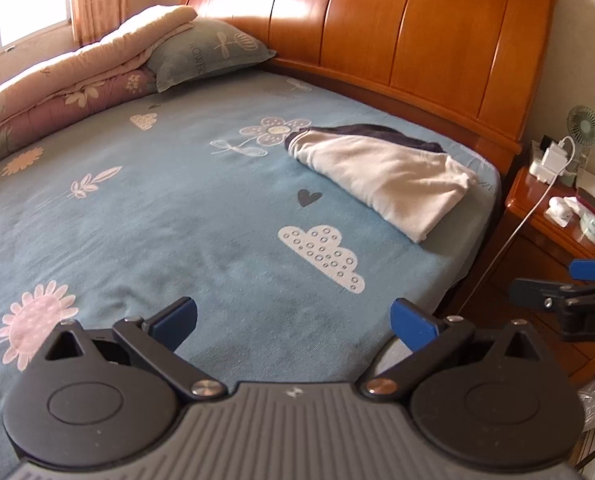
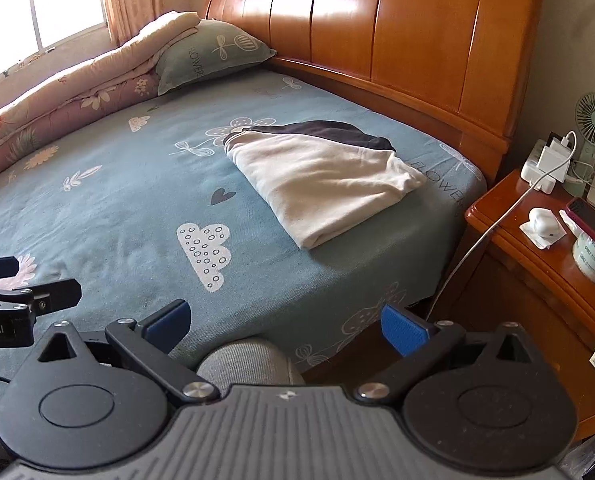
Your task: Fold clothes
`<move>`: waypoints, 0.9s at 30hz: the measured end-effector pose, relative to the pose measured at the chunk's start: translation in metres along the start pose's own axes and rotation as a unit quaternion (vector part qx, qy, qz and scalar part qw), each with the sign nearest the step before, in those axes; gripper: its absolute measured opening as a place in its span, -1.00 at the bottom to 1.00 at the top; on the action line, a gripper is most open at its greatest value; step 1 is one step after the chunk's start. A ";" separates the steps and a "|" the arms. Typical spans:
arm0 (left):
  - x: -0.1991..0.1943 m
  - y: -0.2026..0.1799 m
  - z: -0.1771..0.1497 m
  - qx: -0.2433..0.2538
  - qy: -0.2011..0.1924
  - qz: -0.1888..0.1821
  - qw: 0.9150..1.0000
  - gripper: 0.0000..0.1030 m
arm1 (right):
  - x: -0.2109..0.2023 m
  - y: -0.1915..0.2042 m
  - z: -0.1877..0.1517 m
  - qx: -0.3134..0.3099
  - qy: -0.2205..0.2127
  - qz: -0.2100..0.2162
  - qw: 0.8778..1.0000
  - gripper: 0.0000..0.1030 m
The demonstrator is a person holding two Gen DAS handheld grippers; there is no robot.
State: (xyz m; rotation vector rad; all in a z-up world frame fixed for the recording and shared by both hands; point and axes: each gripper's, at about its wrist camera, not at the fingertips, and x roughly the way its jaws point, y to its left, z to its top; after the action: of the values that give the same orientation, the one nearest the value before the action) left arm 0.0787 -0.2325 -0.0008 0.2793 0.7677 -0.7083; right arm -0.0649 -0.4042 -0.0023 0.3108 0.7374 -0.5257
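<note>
A folded cream garment (image 1: 381,182) (image 2: 321,184) lies on the blue patterned bedsheet (image 1: 157,200) (image 2: 117,208) near the headboard. A dark navy garment (image 1: 377,134) (image 2: 321,132) shows folded under its far edge. My left gripper (image 1: 295,322) hangs open above the sheet's near part, well short of the clothes, with nothing between its blue pads. My right gripper (image 2: 285,326) is open too, empty, over the bed's front edge. Each gripper appears at the side of the other's view: the right gripper (image 1: 569,280) and the left gripper (image 2: 25,284).
A wooden headboard (image 1: 377,32) closes the far side. A rolled quilt (image 1: 65,84) and a pillow (image 1: 201,52) lie at the far left. A wooden nightstand (image 2: 537,248) at the right carries a charger, cable, small fan and a cup. A person's grey-clad knee (image 2: 245,360) shows by the bed's front edge.
</note>
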 end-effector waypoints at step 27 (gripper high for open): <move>-0.011 -0.023 -0.006 0.013 0.035 0.002 0.999 0.99 | -0.006 -0.001 -0.006 -0.002 0.004 0.004 1.000 1.00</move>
State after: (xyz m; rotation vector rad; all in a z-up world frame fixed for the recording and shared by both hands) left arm 0.0546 -0.2417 0.0033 0.3303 0.8252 -0.7081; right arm -0.0728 -0.4005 -0.0028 0.3116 0.7440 -0.5154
